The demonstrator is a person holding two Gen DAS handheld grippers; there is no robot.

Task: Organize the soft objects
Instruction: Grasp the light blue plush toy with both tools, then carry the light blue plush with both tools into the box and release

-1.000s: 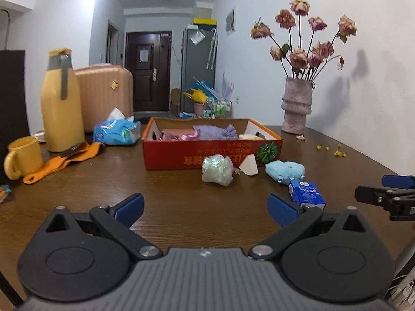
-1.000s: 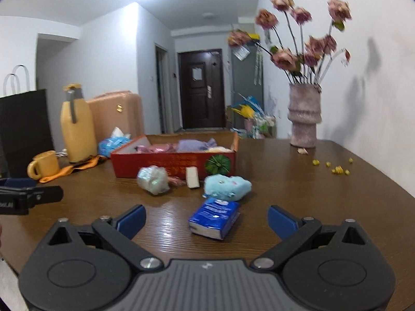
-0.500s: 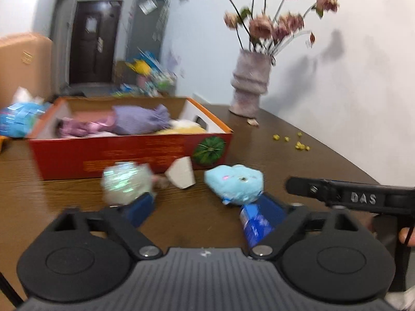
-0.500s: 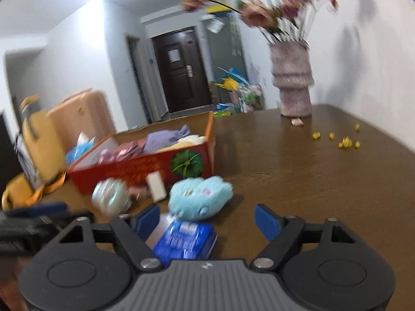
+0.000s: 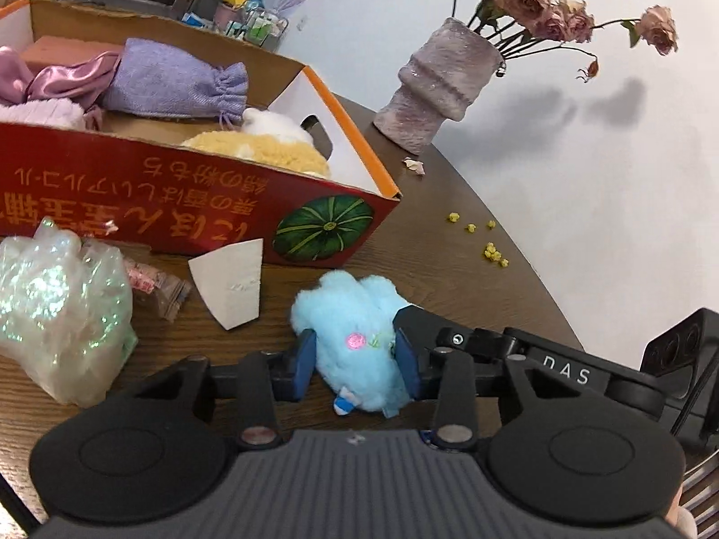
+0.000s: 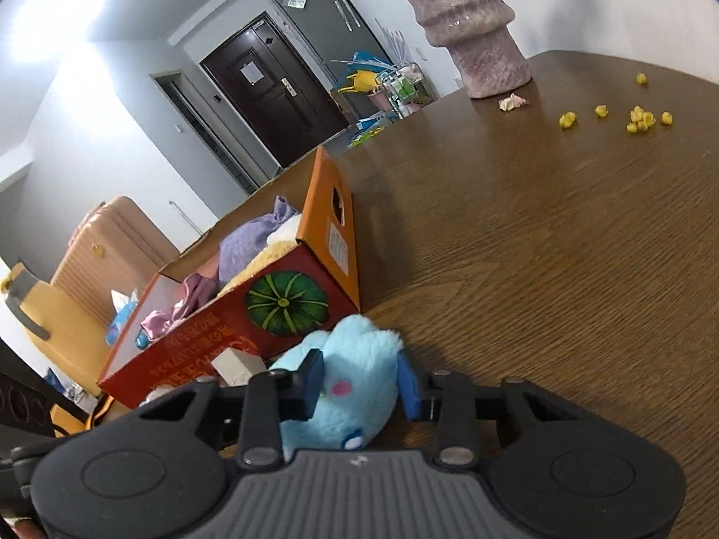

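While on table, blue plush (image 5: 355, 337) squeezed by both hand-held grippers

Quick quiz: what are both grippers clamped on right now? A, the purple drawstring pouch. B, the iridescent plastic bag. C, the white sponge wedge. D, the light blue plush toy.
D: the left gripper and the right gripper each have their blue pads pressed into the sides of the light blue plush toy, in front of the red box.

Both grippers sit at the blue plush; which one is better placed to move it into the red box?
Left, probably. Both the left gripper and right gripper pinch the blue plush toy, but the left one looks into the open top of the red box; the right faces its end wall.
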